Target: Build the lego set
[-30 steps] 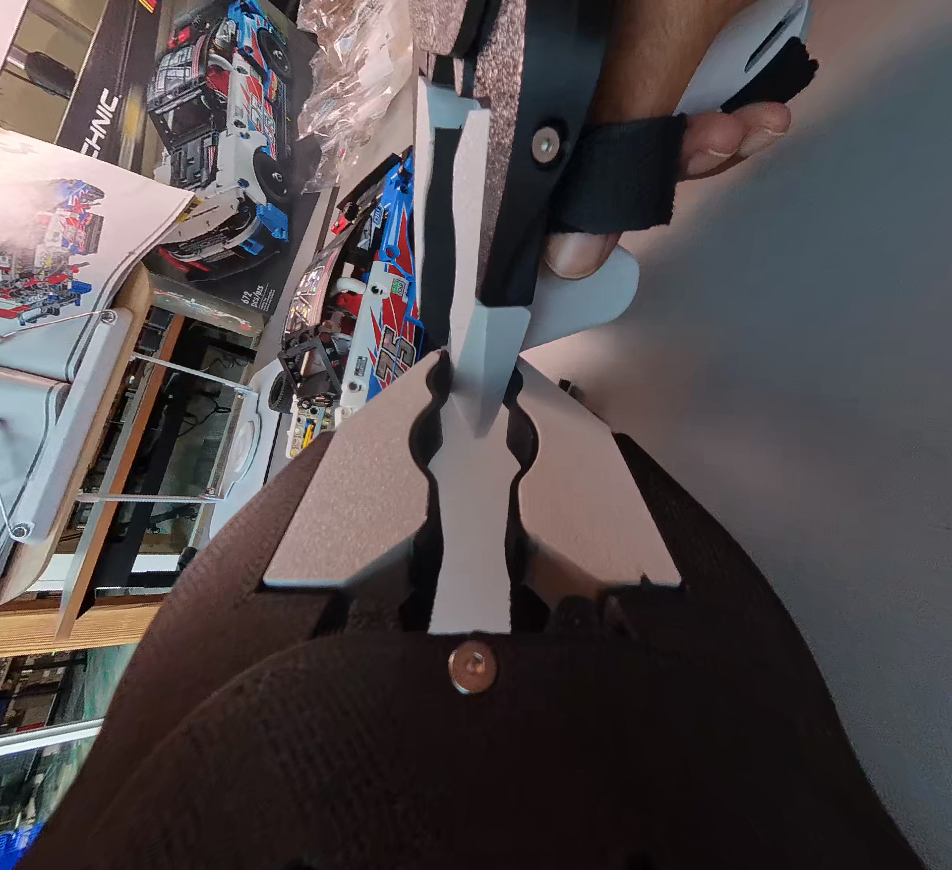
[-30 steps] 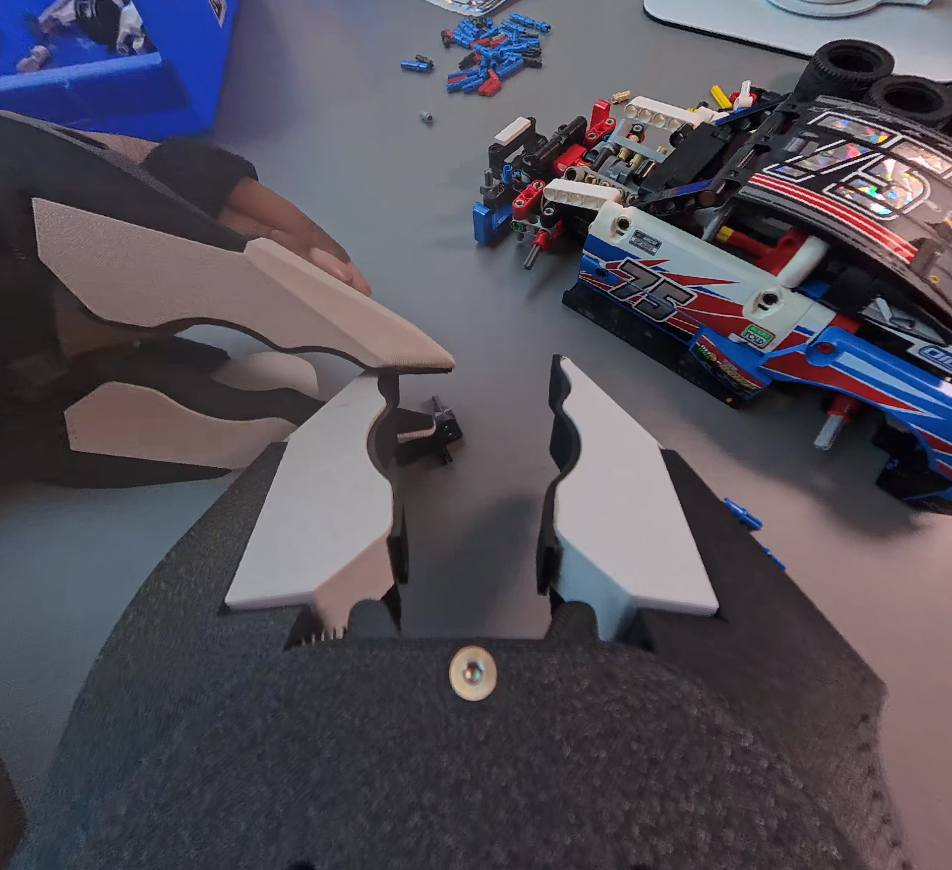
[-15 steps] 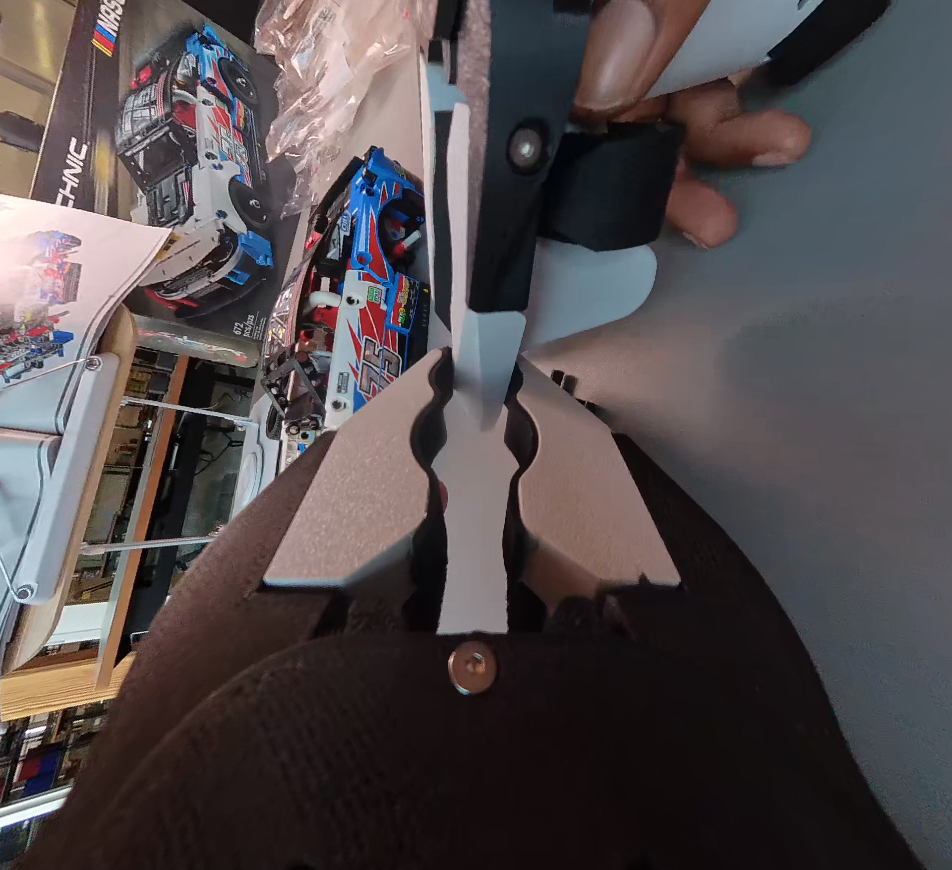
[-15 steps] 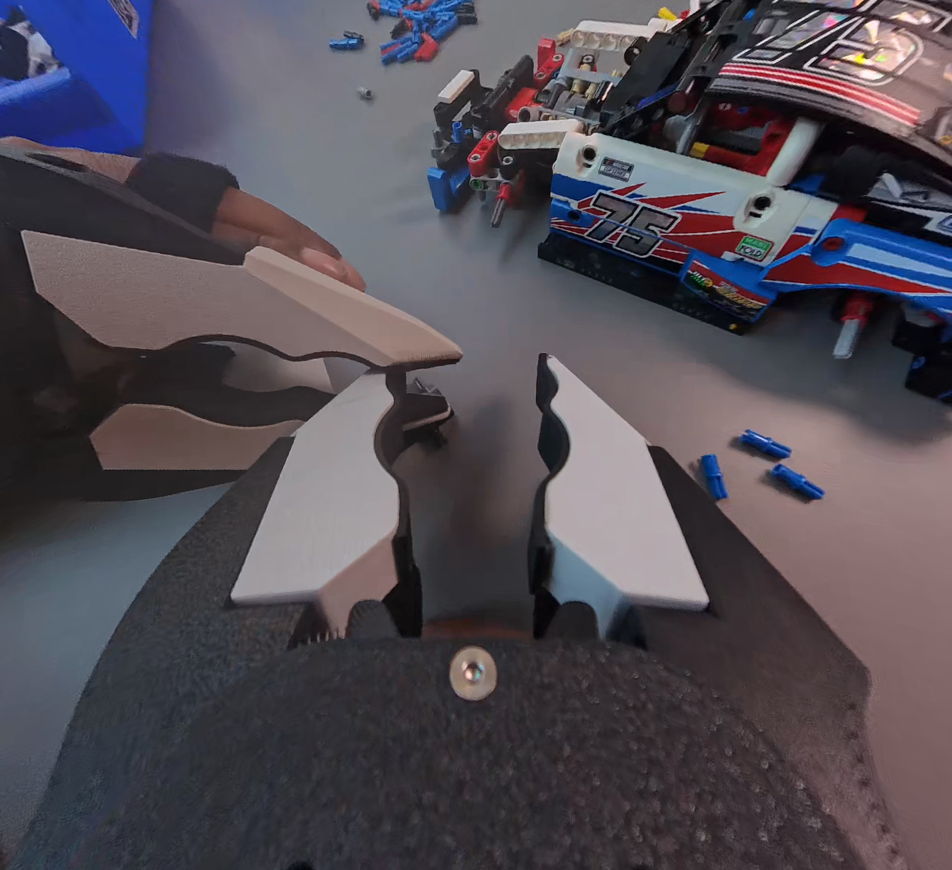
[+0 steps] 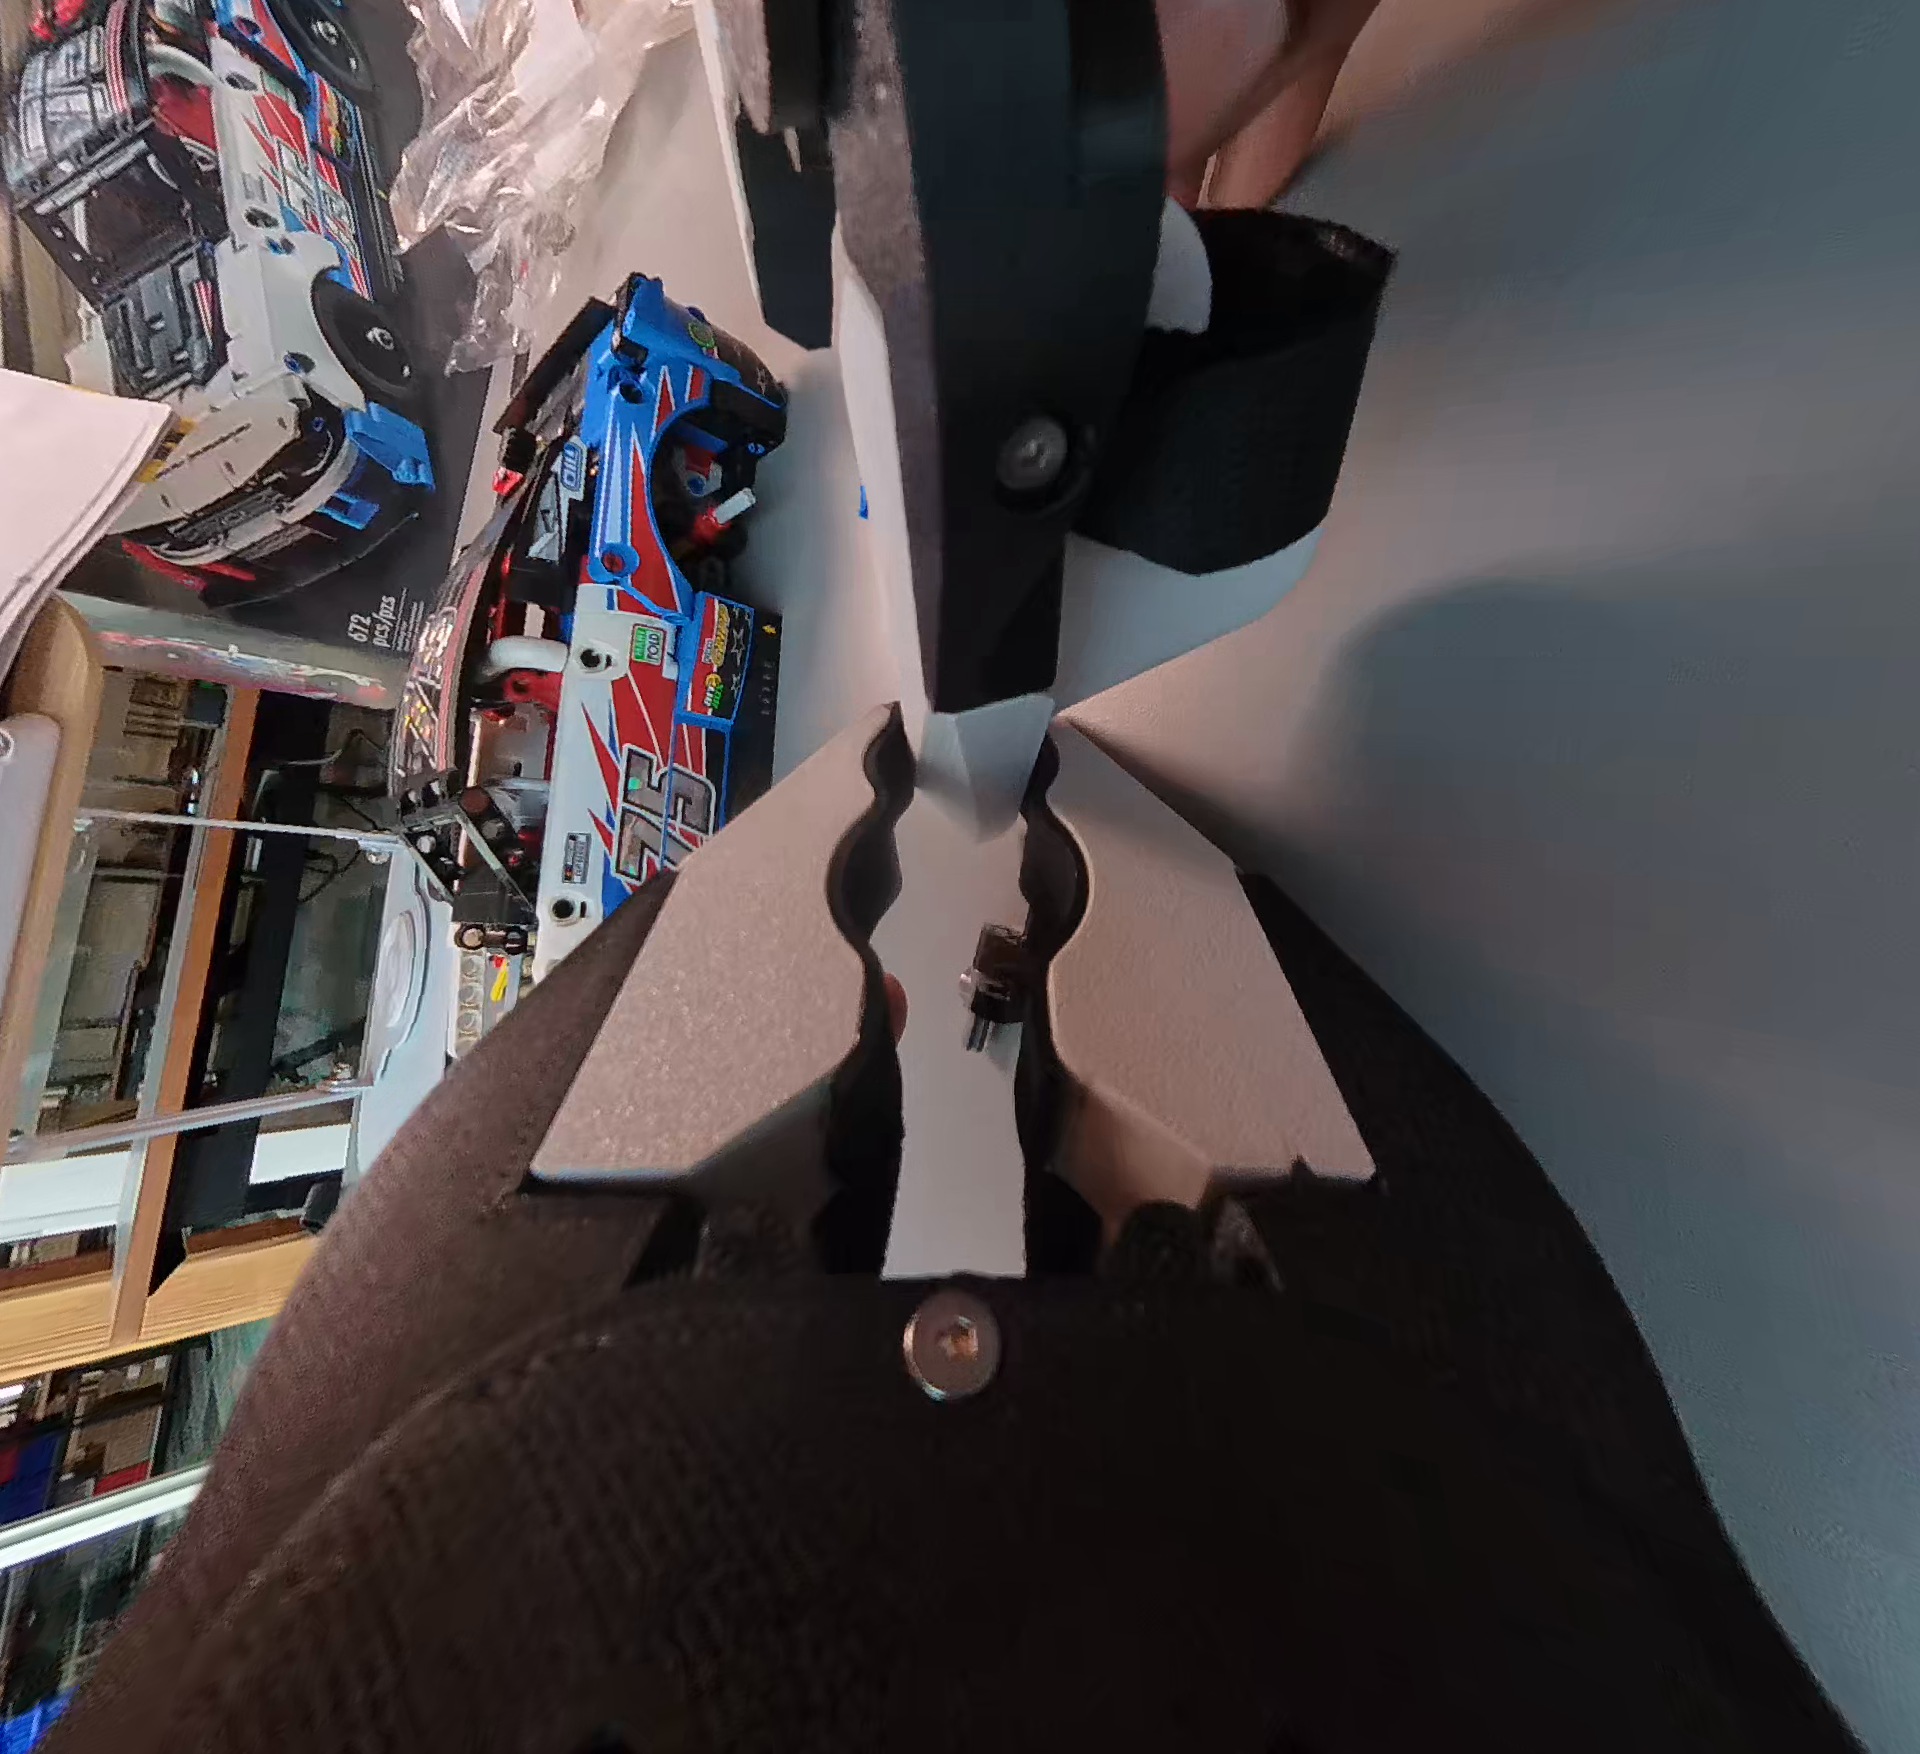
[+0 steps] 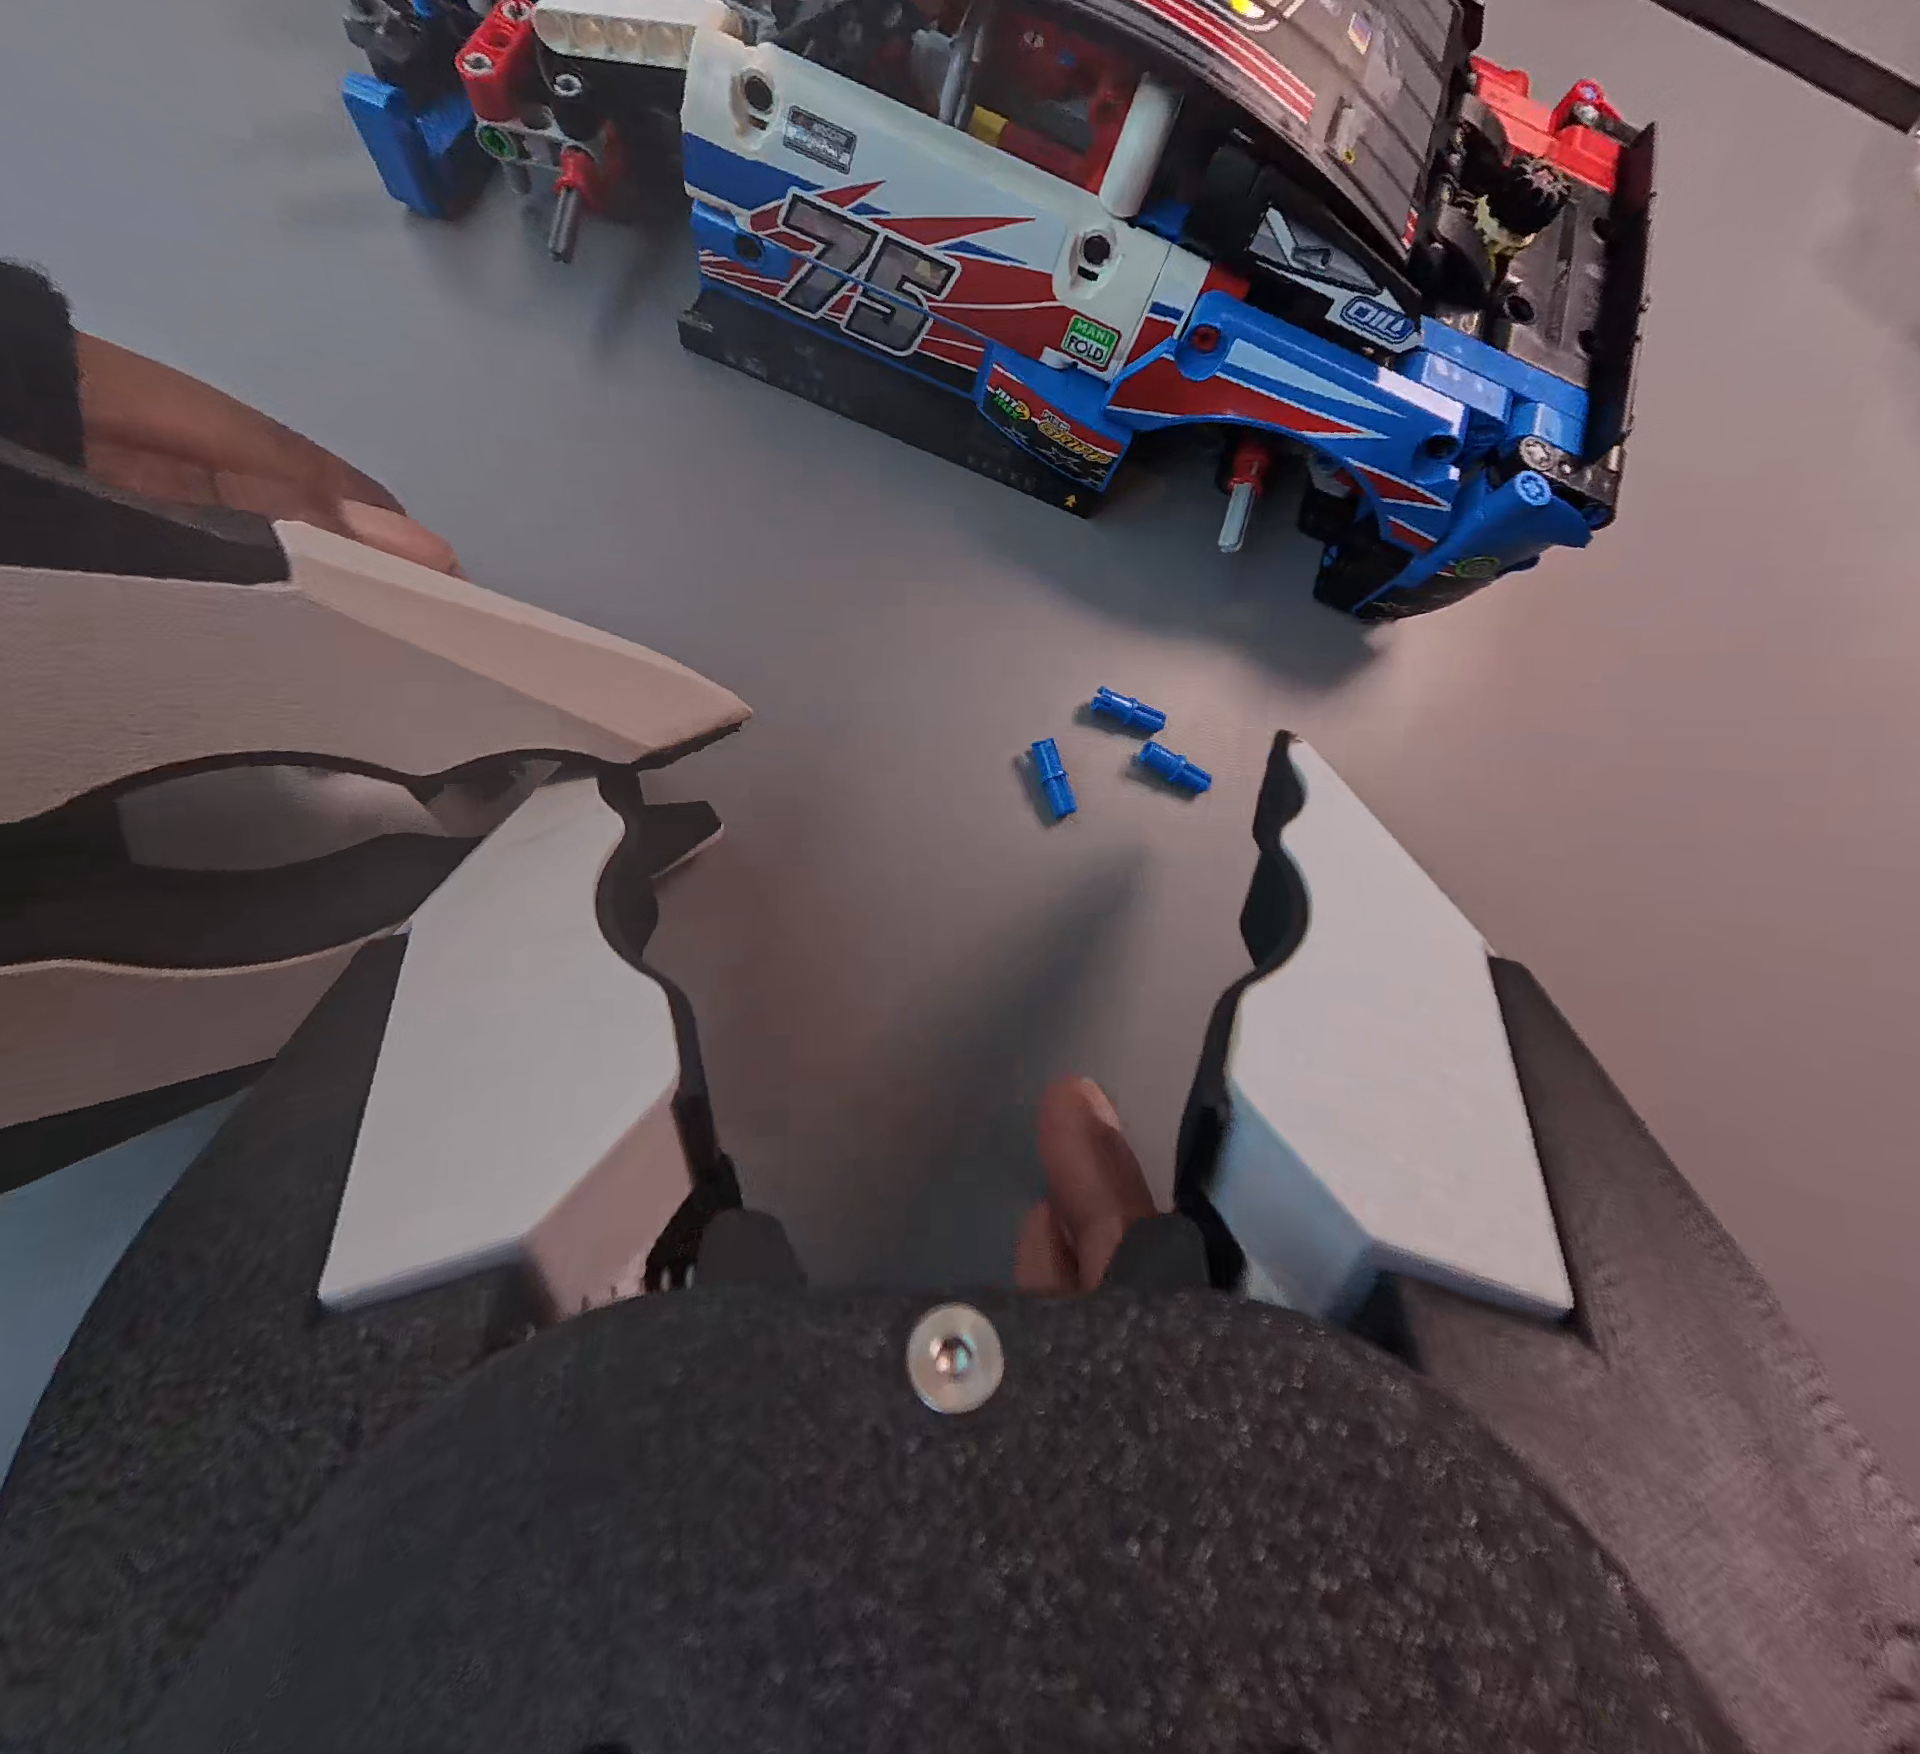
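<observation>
right tongs (image 6: 956,873) spread wide at lower centre, left tongs (image 5: 971,863) narrowed around small black pin piece (image 5: 992,966), three blue pins (image 6: 1122,748) mid-frame on grey counter (image 6: 1662,769), Lego race car (image 6: 1039,250) upper centre

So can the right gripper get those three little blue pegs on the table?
Probably yes. The right gripper is open, and the three small blue plastic pegs lie loose on bare grey table just ahead of its fingertips, nothing between.

Grey table (image 6: 1558,821) with lego car (image 6: 1039,270), blue pins (image 6: 1127,754)
</observation>
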### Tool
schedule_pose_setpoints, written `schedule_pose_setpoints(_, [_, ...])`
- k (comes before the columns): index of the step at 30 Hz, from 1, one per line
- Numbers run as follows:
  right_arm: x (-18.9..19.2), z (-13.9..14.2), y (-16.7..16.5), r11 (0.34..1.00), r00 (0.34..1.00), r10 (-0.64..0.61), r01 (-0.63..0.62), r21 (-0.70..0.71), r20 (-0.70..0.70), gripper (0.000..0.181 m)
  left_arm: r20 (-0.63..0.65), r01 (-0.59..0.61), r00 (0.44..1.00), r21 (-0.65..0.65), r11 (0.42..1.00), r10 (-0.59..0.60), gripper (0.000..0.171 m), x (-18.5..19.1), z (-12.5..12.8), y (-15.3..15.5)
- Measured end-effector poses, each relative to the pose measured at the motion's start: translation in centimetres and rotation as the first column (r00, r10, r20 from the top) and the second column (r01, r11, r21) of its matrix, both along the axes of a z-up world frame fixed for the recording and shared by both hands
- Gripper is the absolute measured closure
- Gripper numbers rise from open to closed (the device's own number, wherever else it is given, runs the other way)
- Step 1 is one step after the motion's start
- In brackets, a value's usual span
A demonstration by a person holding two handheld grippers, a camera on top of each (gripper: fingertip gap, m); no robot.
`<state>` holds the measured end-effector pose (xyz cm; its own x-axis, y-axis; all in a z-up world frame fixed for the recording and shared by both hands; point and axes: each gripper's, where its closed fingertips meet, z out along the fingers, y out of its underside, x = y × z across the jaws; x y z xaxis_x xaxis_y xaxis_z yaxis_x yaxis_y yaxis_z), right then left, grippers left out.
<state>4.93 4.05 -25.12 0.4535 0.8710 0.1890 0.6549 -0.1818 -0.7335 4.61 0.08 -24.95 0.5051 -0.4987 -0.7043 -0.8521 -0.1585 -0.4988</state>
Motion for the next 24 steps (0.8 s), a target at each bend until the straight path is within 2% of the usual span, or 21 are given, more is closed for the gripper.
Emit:
schedule_pose_setpoints(2, [0.1,0.0,0.1,0.999,0.999,-0.032,0.032,-0.003,0.014,0.069,0.021,-0.022,1.000,-0.021,1.000,0.023,0.154,-0.2,-0.1,0.2])
schedule_pose_setpoints(5, [-0.5,-0.2,-1.0,0.999,1.000,-0.022,0.022,-0.032,-0.002,0.098,0.016,-0.027,0.999,-0.025,0.999,0.028,0.154,-0.2,-0.2,0.3])
schedule_pose_setpoints(6, [-0.5,-0.2,-1.1,0.999,1.000,-0.003,0.003,-0.041,-0.001,0.100,0.030,-0.023,0.999,-0.028,0.999,0.023,0.154,0.0,-0.1,0.2])
schedule_pose_setpoints(8, [-0.3,-0.2,-0.8,0.994,0.999,0.011,-0.016,-0.106,-0.053,0.093,0.043,-0.024,0.999,-0.027,0.999,0.026,0.154,0.2,0.3,0.4])
schedule_pose_setpoints(9, [0.1,-0.5,-0.2,0.992,0.998,-0.018,0.010,-0.128,-0.064,0.077,0.044,-0.025,0.999,-0.038,0.999,0.027,0.154,0.3,0.1,0.5])
schedule_pose_setpoints(10, [0.6,-0.7,0.6,0.993,0.998,-0.047,0.043,-0.107,-0.034,0.061,0.028,-0.030,0.999,-0.039,0.999,0.031,0.154,0.3,-0.1,0.7])
schedule_pose_setpoints(11, [0.5,-0.5,1.3,0.998,0.998,-0.043,0.041,-0.050,-0.038,0.053,0.014,-0.043,0.999,-0.033,0.999,0.044,0.154,0.0,-0.1,0.8])
schedule_pose_setpoints(12, [-0.3,-0.5,1.1,0.998,0.999,0.008,-0.011,-0.054,-0.053,0.059,0.016,-0.057,0.998,-0.044,0.997,0.057,0.154,-0.5,-0.3,0.8])
schedule_pose_setpoints(13, [-1.0,-1.3,0.6,0.985,0.998,0.016,-0.026,-0.168,-0.060,0.066,0.030,-0.076,0.996,-0.055,0.996,0.078,0.154,-1.1,-0.3,0.8])
schedule_pose_setpoints(14, [-1.5,-1.5,1.0,0.982,0.998,0.021,-0.033,-0.185,-0.066,0.052,0.044,-0.081,0.995,-0.064,0.995,0.084,0.155,-1.4,-0.3,0.7])
schedule_pose_setpoints(15, [-1.8,-1.6,1.1,0.982,0.998,0.020,-0.031,-0.186,-0.060,0.048,0.044,-0.074,0.996,-0.064,0.995,0.077,0.155,-1.5,-0.3,0.7])
schedule_pose_setpoints(24, [-1.8,-1.6,0.9,0.984,0.998,-0.003,-0.007,-0.181,-0.055,0.047,0.076,-0.079,0.994,-0.067,0.995,0.084,0.155,-1.6,-0.3,0.5])
